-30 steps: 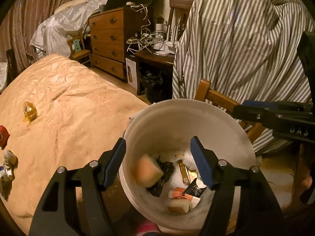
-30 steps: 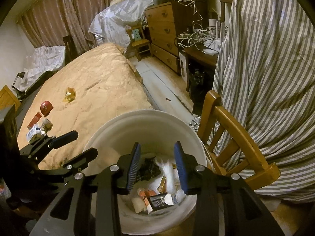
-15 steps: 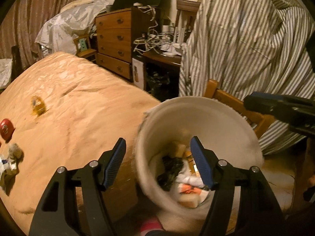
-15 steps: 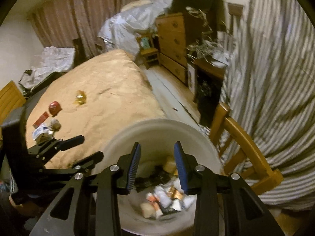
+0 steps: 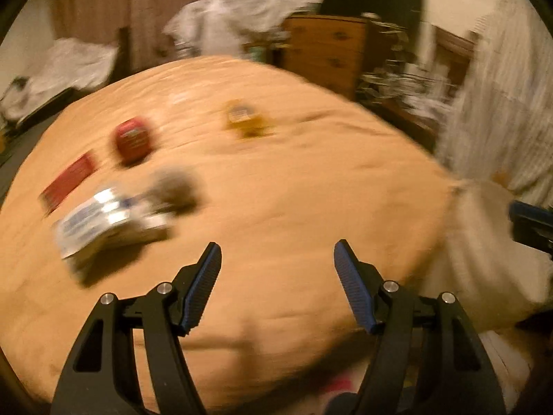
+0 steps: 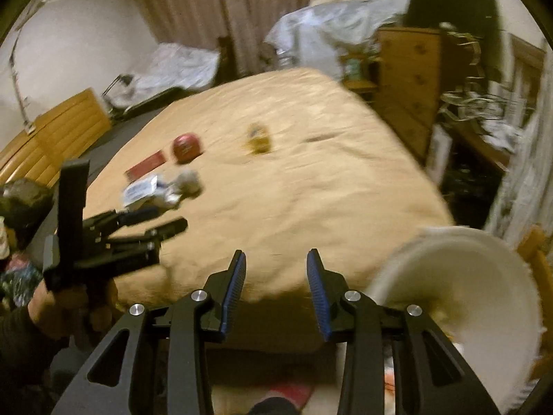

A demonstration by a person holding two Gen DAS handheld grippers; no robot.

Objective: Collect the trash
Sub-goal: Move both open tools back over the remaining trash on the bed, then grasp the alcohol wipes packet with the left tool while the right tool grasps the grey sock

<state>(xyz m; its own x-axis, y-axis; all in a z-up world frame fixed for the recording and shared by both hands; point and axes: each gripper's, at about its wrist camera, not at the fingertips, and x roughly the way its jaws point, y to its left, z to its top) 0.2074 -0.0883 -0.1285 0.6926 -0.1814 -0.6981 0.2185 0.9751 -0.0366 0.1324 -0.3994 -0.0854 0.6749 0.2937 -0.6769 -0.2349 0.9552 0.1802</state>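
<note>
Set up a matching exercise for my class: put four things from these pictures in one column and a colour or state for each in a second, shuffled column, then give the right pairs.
Things:
1. round trash piece
2. bin
3. bedcover
4. left gripper

Colour or state:
A. white, beside the bed
B. fingers apart, nothing between them
C. red, lying on the bed
D. tan, with trash scattered on it

Pairs: 1-C, 2-A, 3-D, 4-B
</note>
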